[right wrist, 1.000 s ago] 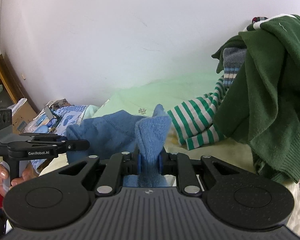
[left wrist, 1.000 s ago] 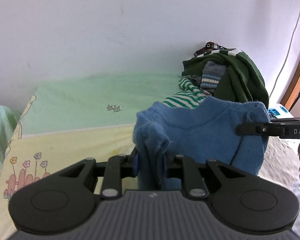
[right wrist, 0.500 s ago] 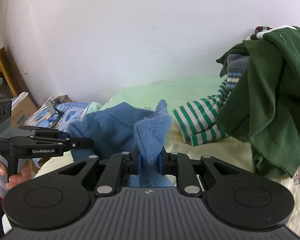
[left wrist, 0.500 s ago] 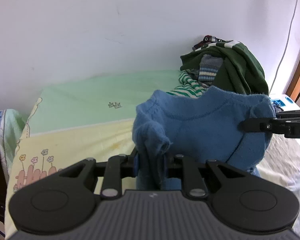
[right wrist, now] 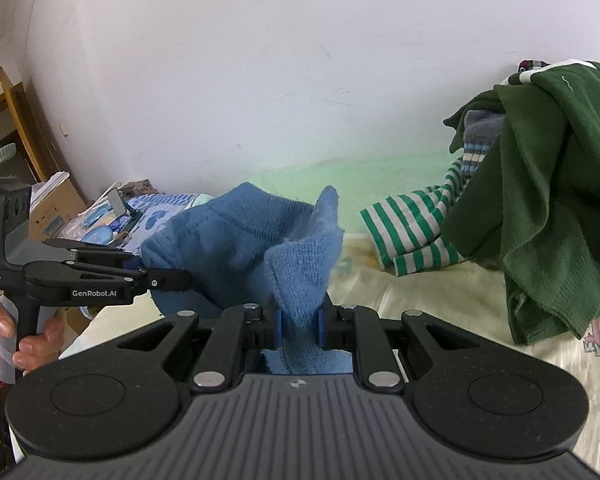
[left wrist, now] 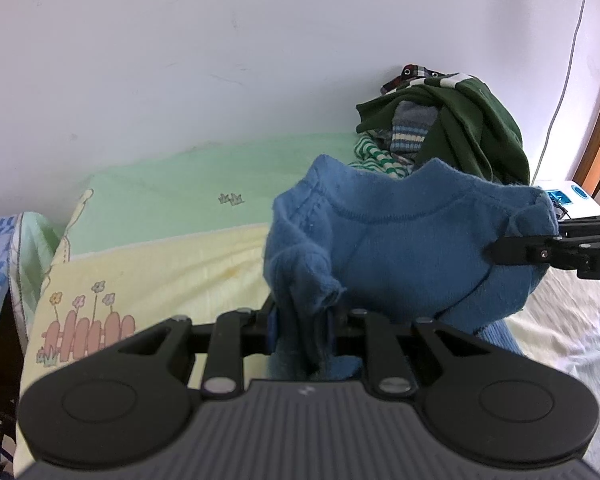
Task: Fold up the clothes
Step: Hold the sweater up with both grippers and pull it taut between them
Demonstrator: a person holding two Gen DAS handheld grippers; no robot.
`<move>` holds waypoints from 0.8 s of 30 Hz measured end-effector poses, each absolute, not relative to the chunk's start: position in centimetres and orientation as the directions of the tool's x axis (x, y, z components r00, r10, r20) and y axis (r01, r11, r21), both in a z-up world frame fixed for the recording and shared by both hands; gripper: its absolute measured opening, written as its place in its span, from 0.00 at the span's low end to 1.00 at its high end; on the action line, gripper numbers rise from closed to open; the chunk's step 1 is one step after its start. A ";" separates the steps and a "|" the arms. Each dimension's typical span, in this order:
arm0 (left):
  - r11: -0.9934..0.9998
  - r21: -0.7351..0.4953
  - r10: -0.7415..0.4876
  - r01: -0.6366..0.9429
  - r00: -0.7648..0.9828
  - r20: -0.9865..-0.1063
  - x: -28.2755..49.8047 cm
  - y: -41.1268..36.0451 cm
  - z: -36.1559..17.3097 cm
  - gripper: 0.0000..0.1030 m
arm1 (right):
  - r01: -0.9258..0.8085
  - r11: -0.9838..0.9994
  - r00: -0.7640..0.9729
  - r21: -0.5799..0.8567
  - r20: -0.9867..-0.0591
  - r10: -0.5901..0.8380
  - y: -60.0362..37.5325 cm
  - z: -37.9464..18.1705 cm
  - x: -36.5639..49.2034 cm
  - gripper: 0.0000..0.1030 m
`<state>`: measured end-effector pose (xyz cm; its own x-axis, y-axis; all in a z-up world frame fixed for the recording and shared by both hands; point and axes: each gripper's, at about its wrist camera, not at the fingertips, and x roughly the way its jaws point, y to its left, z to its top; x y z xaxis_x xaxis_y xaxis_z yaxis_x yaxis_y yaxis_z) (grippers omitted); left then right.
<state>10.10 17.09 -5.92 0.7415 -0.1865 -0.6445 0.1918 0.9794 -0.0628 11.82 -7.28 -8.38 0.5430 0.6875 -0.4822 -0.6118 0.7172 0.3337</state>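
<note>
Item: blue knit sweater, clamped by both of my tongs and held up off the bed.

My left gripper has its blue pads closed on a bunched edge of the sweater; my right gripper has its pads closed on another bunched edge; the cloth spans from one gripper to the other with the neckline uppermost; beyond my tongs, the bed sheet, green at the back, yellow nearer, printed with flowers and a fence; ahead and to the right of my right gripper, a pile of clothes: dark green garment, green-and-white striped piece, blue-grey striped knit; my left hand wraps that gripper's handle, at the left edge of the right wrist view; white wall behind all.
</note>
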 end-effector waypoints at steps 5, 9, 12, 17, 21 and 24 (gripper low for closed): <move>0.981 -0.061 -0.178 0.183 0.739 -0.650 9.7 17.0 -5.8 0.18 | -0.621 0.711 0.536 0.330 -0.484 0.692 -7.3 -8.4 11.6 0.16; 0.983 -0.053 -0.166 0.175 0.738 -0.654 9.4 17.0 -5.9 0.18 | -0.631 0.702 0.526 0.331 -0.483 0.700 -7.4 -8.4 11.5 0.16; 0.985 -0.042 -0.152 0.165 0.741 -0.655 9.2 17.0 -5.9 0.18 | -0.639 0.694 0.516 0.332 -0.484 0.707 -7.5 -8.5 11.5 0.16; 0.989 -0.032 -0.128 0.142 0.743 -0.657 8.9 17.0 -6.1 0.18 | -0.654 0.679 0.499 0.333 -0.484 0.718 -7.7 -8.6 11.3 0.16; 0.992 -0.025 -0.109 0.124 0.745 -0.658 8.5 16.9 -6.2 0.18 | -0.656 0.676 0.494 0.336 -0.486 0.721 -7.9 -8.7 11.1 0.16; 0.994 -0.025 -0.099 0.109 0.747 -0.658 8.1 16.9 -6.3 0.18 | -0.656 0.675 0.493 0.339 -0.484 0.723 -7.9 -8.7 10.8 0.16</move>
